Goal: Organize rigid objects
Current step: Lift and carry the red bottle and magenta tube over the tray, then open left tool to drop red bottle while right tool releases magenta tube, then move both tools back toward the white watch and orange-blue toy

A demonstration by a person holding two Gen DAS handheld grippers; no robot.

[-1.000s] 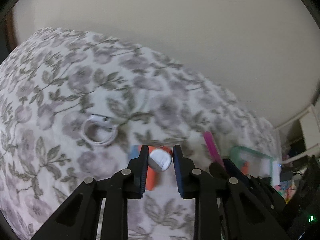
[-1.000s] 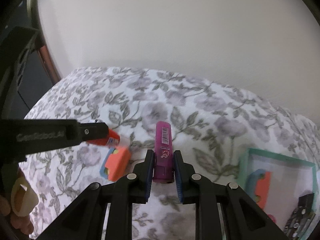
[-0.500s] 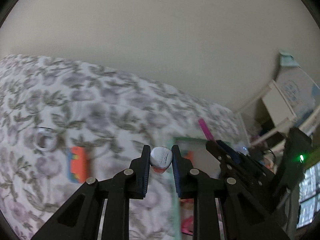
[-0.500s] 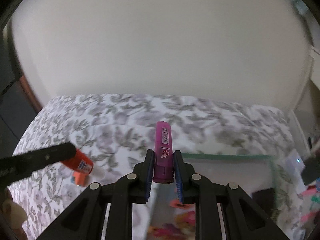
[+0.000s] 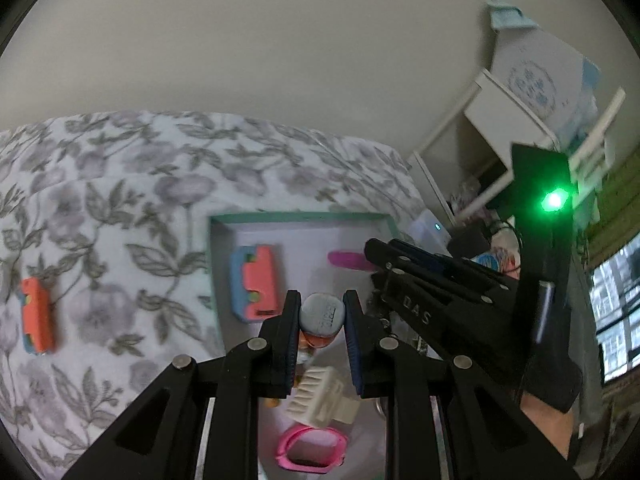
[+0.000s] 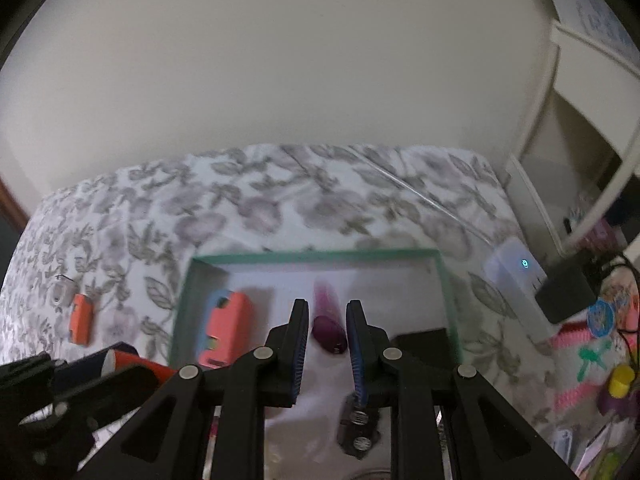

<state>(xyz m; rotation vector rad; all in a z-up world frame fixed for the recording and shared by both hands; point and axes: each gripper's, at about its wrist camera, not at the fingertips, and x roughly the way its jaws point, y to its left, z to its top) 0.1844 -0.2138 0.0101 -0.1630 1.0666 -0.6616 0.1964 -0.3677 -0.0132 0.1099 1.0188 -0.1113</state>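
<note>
Left claw [image 5: 321, 320]: its two fingers are clamped on the glue stick, low in the middle of the left wrist frame, above the tray.
Glue stick [image 5: 322, 315]: grey-white cap end faces the camera, orange body behind it, pinched between the left claw's pads; in the right wrist frame it shows at lower left [image 6: 132, 364].
Right claw [image 6: 327, 334]: parted, fingers standing either side of the purple marker without clearly touching it; contact cannot be told through the blur.
Purple marker [image 6: 329, 322]: lies in the tray, between the right claw's fingers, pointing away from the camera; seen as a pink-purple bar right of centre in the left wrist frame [image 5: 349, 261].
White comb-like piece [image 5: 320, 396]: in the tray, low in the frame under the left claw.
Pink ring [image 5: 310, 448]: in the tray, bottom centre.
Tray [image 5: 296, 218]: green-rimmed, pale floor, resting on the bed.
Orange-and-blue block in tray [image 5: 254, 288]: left part of the tray, near its left wall.
Second orange-and-blue block [image 5: 36, 322]: on the bed, left edge of the frame, well apart from the tray.
Bed [image 5: 120, 184]: grey floral cover, filling the left and middle.
Wall [image 5: 280, 40]: plain beige, upper frame.
</note>
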